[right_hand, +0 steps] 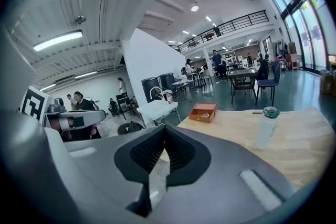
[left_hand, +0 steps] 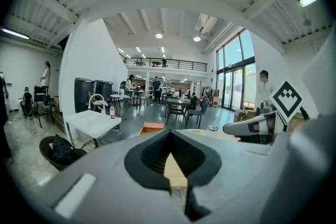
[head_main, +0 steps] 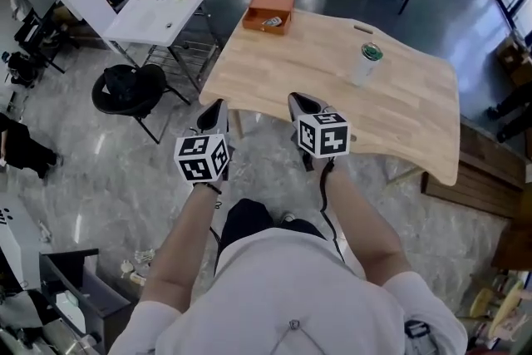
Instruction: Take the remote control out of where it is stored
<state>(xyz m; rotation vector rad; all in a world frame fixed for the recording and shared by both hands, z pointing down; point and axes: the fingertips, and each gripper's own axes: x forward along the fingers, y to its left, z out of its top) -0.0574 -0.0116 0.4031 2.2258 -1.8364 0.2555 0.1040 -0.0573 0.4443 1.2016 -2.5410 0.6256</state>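
An open orange box [head_main: 268, 12] stands at the far left corner of the wooden table [head_main: 399, 108]. Something pale lies inside it; I cannot tell whether it is the remote control. Both grippers hover side by side over the floor at the table's near edge, well short of the box. My left gripper [head_main: 214, 114] is shut with nothing in it, and my right gripper [head_main: 303, 106] is shut and empty too. In the left gripper view the box [left_hand: 152, 127] sits beyond the closed left gripper [left_hand: 176, 181]. In the right gripper view the box [right_hand: 203, 112] is far ahead of the right gripper [right_hand: 157, 176].
A white cup with a green lid [head_main: 366, 64] stands mid-table, right of the box. A small dark flat object [head_main: 363, 29] lies behind it. A white folding table [head_main: 156, 16] and a black chair [head_main: 129, 89] stand left of the wooden table. People stand far off.
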